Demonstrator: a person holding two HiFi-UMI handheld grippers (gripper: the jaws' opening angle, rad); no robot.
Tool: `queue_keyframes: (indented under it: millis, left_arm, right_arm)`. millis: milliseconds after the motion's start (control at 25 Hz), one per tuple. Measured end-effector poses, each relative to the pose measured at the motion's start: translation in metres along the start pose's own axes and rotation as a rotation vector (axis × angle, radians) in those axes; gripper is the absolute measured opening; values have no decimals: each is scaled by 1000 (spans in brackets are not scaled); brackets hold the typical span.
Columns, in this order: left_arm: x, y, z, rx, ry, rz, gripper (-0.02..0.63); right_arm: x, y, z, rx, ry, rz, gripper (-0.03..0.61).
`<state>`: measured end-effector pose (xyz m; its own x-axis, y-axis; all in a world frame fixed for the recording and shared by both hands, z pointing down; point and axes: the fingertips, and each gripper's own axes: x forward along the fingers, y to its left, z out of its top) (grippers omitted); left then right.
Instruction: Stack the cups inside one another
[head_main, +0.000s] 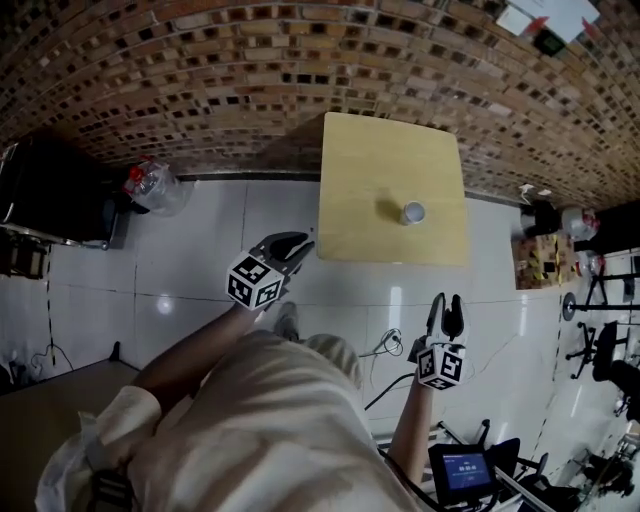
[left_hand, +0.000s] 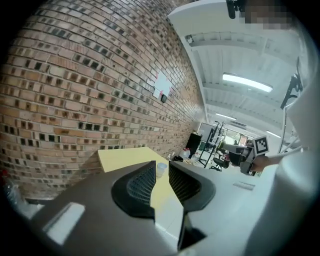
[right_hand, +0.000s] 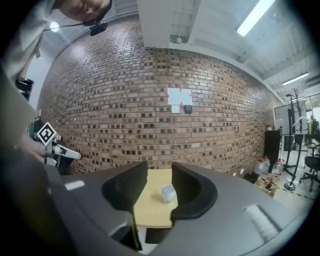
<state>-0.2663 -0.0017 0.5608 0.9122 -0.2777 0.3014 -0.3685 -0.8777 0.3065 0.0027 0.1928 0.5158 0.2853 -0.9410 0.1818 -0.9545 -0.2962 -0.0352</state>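
Small white cup (head_main: 412, 212): upright on the square pale-yellow tabletop (head_main: 360, 160), right of centre. Left claw (head_main: 298, 242), right claw (head_main: 447, 303): near side, short of the tabletop, jaws apart, nothing between them.

No legible txt, labels or nos.; wall sheet (right_hand: 179, 99) & screen (head_main: 466, 470) too small.

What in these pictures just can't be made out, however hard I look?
- The cup: whether it is one cup or several nested. It is too small in every view.
- The table: its legs are hidden under its own top in the head view.
- The paper sheet on the brick wall: the print is too small in the right gripper view.
- The clear bag by the wall: its contents are blurred in the head view.
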Motion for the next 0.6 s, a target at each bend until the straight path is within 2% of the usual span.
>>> queue_keyframes:
  millis: [160, 360, 440, 600]
  left_arm:
    - [11, -37, -7, 21, 37, -37, 100]
    - [22, -92, -2, 22, 36, -51, 100]
    - [20, -107, -2, 31, 44, -46, 100]
    - [20, -131, -6, 56, 51, -23, 98]
  right_arm:
    - [-23, -8, 14, -1, -31, 3, 156]
    - [-49, -28, 34, 4, -66, 28, 156]
    - [-55, -23, 39, -19, -73, 68, 156]
    - [-68, -13, 52, -130, -90, 169, 156]
